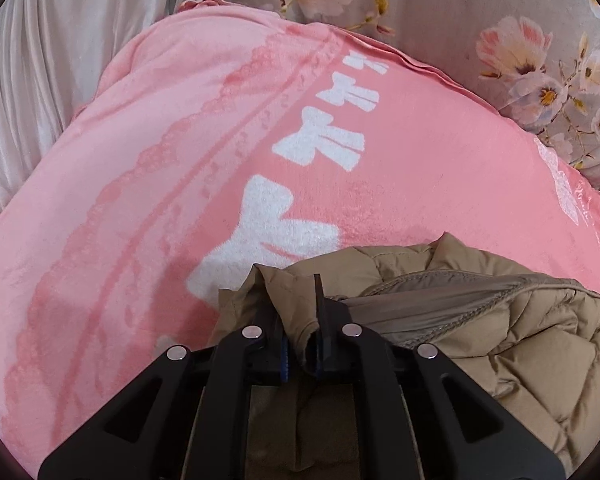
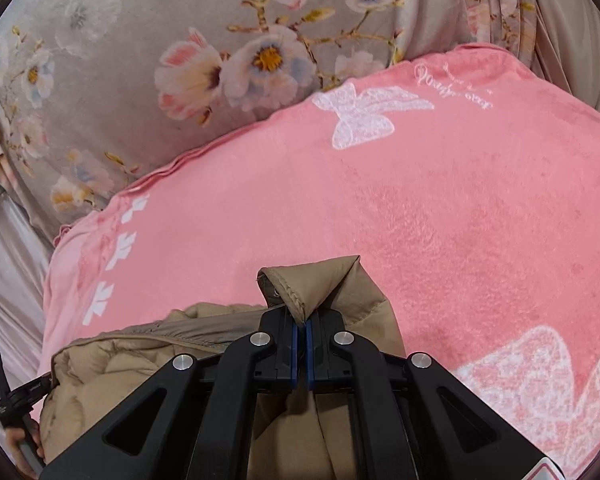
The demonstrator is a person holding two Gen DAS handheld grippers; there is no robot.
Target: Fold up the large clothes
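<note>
Left gripper: jaws pinched on a fold of the tan quilted jacket, the bulk bunched toward 4 o'clock. Pink fleece blanket underneath, white bow print running to 12 o'clock. Right gripper: jaws clamped tight on a jacket edge, the rest trailing to 8 o'clock. Floral bedsheet beyond.

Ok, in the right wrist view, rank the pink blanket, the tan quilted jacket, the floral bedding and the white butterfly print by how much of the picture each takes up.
1. pink blanket, clearly largest.
2. floral bedding.
3. tan quilted jacket; it is near the camera and partly hidden behind the right gripper, so its rank against the bedding is unsure.
4. white butterfly print, smallest.
</note>
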